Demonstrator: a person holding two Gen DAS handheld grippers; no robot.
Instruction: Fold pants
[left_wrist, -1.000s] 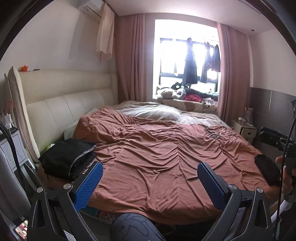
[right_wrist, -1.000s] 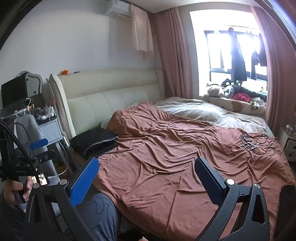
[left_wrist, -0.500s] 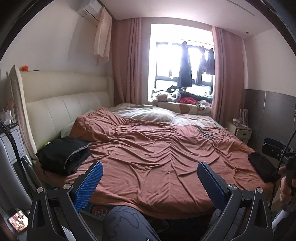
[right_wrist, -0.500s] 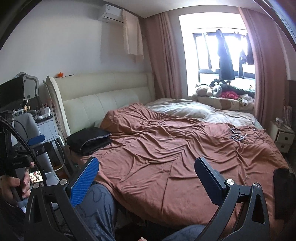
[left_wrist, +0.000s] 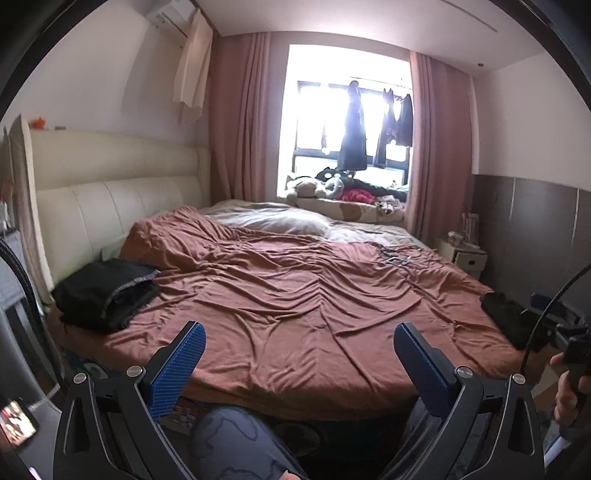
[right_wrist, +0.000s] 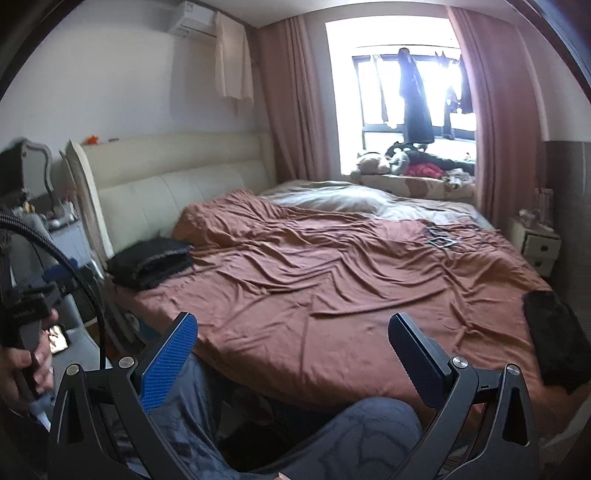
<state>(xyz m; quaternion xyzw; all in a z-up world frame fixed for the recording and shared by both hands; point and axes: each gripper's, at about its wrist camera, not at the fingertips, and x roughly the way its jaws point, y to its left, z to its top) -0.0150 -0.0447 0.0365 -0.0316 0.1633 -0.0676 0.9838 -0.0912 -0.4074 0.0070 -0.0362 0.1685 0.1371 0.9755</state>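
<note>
Both grippers have pulled back from the brown wrinkled bedsheet (left_wrist: 295, 306). The left gripper (left_wrist: 295, 354) and right gripper (right_wrist: 291, 347) are wide open, holding nothing. The dark crumpled pants (right_wrist: 554, 332) lie at the bed's right corner, nearest the right gripper.

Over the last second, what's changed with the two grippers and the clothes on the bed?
Both cameras have pulled back from the bed, so more of its near edge and the person's knees show. Nothing was grasped or released: the left gripper and right gripper stay open and empty. The folded black pile by the headboard and the dark garment at the foot corner have not moved.
</note>
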